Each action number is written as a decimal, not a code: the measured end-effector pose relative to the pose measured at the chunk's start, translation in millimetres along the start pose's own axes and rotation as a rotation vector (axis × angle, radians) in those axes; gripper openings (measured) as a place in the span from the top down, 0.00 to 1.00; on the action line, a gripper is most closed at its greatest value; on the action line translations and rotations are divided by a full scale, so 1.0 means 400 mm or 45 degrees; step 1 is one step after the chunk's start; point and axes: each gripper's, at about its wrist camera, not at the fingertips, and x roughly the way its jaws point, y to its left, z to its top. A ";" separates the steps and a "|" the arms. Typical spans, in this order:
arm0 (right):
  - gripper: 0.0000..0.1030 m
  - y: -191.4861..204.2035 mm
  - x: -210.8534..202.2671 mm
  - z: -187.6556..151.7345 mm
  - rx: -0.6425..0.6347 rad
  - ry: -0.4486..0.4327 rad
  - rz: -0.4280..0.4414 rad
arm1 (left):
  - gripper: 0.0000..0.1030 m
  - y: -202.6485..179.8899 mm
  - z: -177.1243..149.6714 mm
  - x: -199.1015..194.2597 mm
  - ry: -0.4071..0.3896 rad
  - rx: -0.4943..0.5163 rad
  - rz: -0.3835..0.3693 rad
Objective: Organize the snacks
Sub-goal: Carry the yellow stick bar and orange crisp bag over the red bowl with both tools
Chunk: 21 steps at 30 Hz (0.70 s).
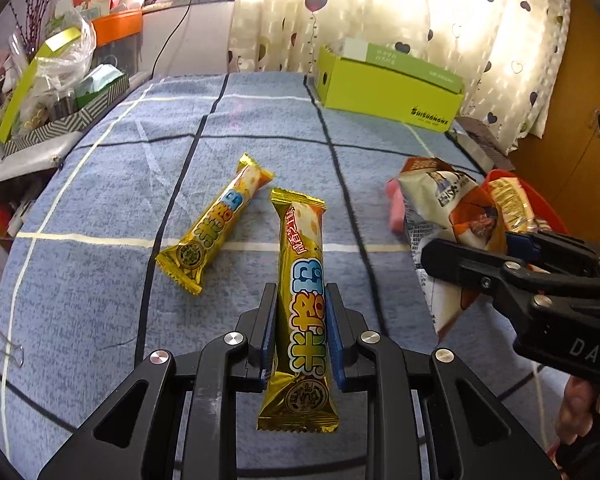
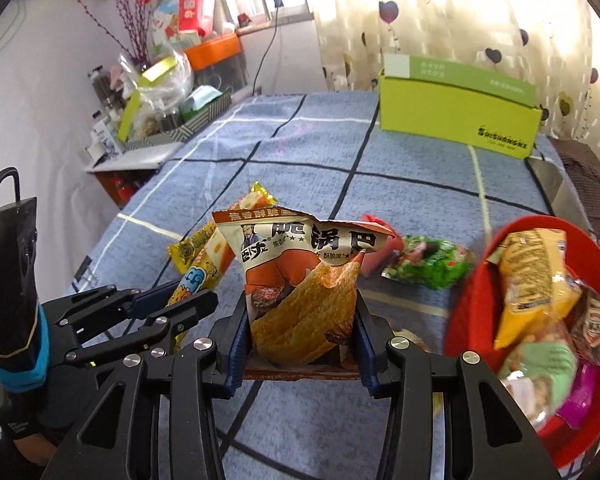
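Note:
My left gripper (image 1: 302, 312) is shut on a long gold snack bar (image 1: 306, 280) and holds it above the blue checked cloth (image 1: 100, 280). A second gold bar (image 1: 214, 226) lies on the cloth to its left. My right gripper (image 2: 300, 316) is shut on an orange-and-white crisp bag (image 2: 304, 276), held upright; this bag also shows in the left wrist view (image 1: 452, 216). A red bowl (image 2: 472, 320) with several snack packets sits at the right. A green packet (image 2: 432, 264) and a pink packet (image 2: 374, 248) lie on the cloth behind the bag.
A lime-green open box (image 2: 460, 120) stands at the far right of the cloth. A cluttered side table with a striped tray (image 2: 196, 122) and bags stands at the left. Curtains hang behind. A binder clip (image 1: 4, 344) holds the cloth's left edge.

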 end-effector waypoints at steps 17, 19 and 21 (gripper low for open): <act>0.59 -0.032 -0.132 -0.032 0.033 -0.104 -0.028 | 0.77 -0.110 0.019 -0.103 -0.092 0.070 -0.030; 0.59 -0.039 -0.142 -0.036 0.037 -0.109 -0.032 | 0.77 -0.120 0.019 -0.108 -0.095 0.076 -0.035; 0.59 -0.043 -0.152 -0.040 0.044 -0.116 -0.037 | 0.77 -0.130 0.019 -0.111 -0.097 0.084 -0.041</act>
